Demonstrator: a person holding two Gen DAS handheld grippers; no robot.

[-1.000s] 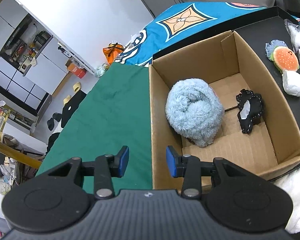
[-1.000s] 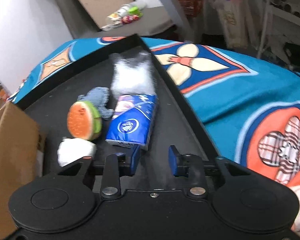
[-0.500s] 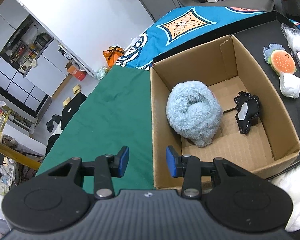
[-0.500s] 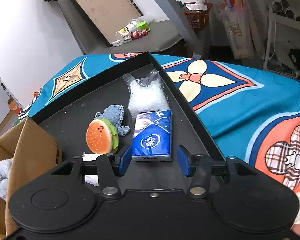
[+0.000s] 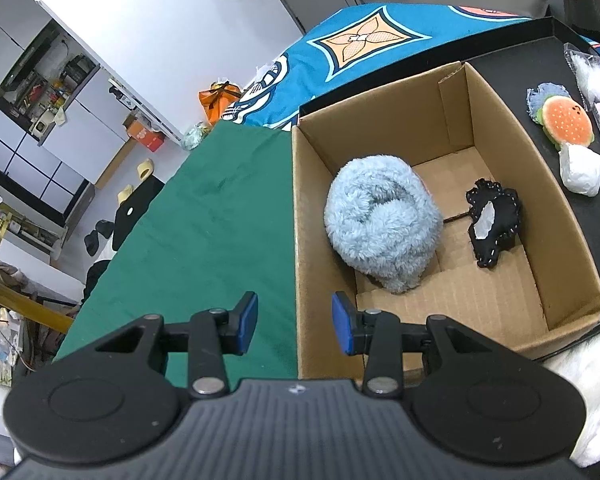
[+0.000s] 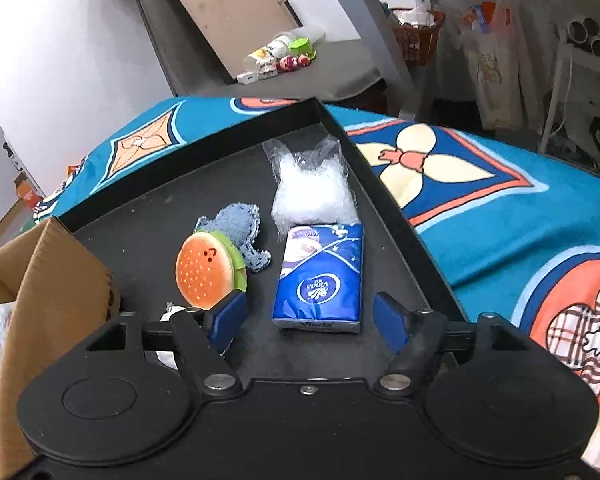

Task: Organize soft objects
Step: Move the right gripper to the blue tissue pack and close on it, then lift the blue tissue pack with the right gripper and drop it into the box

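A cardboard box (image 5: 452,128) holds a fluffy light-blue bundle (image 5: 380,220) and a small black fabric piece (image 5: 496,224). My left gripper (image 5: 295,323) is open and empty, over the box's near left wall. In the right wrist view a blue tissue pack (image 6: 320,276), a burger plush (image 6: 208,272), a blue knit piece (image 6: 240,228), a clear bag of white filling (image 6: 312,188) and a white wad (image 6: 170,316) lie on a black tray (image 6: 140,220). My right gripper (image 6: 310,322) is open wide and empty, just short of the tissue pack.
The box (image 6: 40,280) stands at the tray's left. A green cloth (image 5: 204,232) covers the surface left of the box. A blue patterned blanket (image 6: 500,208) lies right of the tray. A grey table with small items (image 6: 284,60) stands behind.
My right gripper has opened wider and pulled back and up from the tissue pack. My left gripper has drawn slightly back from the box, still open.
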